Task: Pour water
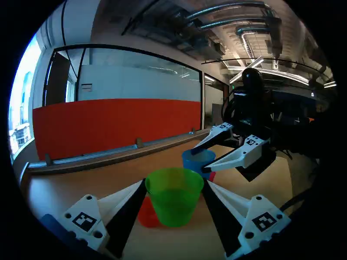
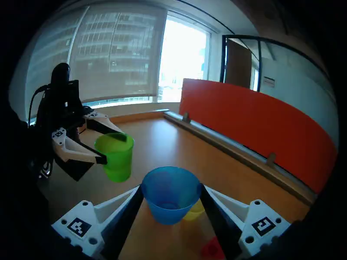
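Left gripper: fingers closed on the sides of a green translucent plastic cup, just under its rim. The cup is upright, so nothing can spill.
Right gripper: pinches a blue translucent plastic cup the same way, high on the wall, mouth up.
Spacing: in the left gripper view the blue cup sits close behind the green one, the two near but apart. That looks like the line-up before one rim is tipped over the other.
Water: neither view shows a clear level, so I cannot tell which cup holds it. No stream runs between them.
Stage: judged from the level rims, pouring has not yet begun.
Below the cups: a small red cup and a small yellow cup stand on the wooden table top, likely spare vessels.
Beyond: an orange partition panel runs along the table's far edge.
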`<act>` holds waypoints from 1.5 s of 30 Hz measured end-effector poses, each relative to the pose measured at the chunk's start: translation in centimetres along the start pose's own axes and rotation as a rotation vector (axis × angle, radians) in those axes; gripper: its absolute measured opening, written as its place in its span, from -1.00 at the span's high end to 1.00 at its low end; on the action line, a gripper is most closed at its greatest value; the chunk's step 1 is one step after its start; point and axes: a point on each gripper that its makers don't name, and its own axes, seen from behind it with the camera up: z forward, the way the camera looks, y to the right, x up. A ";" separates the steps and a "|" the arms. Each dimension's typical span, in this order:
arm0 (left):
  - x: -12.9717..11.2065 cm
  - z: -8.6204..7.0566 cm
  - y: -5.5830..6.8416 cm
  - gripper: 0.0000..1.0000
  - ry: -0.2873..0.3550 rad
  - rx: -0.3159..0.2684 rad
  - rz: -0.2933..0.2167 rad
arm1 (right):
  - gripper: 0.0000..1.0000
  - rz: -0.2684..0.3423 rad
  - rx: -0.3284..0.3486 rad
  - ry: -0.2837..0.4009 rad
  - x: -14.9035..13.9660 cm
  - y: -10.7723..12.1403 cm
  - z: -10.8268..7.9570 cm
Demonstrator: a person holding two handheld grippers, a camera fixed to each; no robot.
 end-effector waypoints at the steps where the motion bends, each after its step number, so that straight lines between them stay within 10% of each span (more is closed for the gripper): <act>1: 0.0 0.0 -0.1 -0.78 0.000 0.002 -0.001 | -0.87 0.001 0.001 -0.003 -0.2 0.0 0.0; 45: -6.6 1.0 -1.3 -0.78 -0.130 0.003 -0.025 | -0.87 -0.019 0.038 -0.133 -9.2 -1.4 1.0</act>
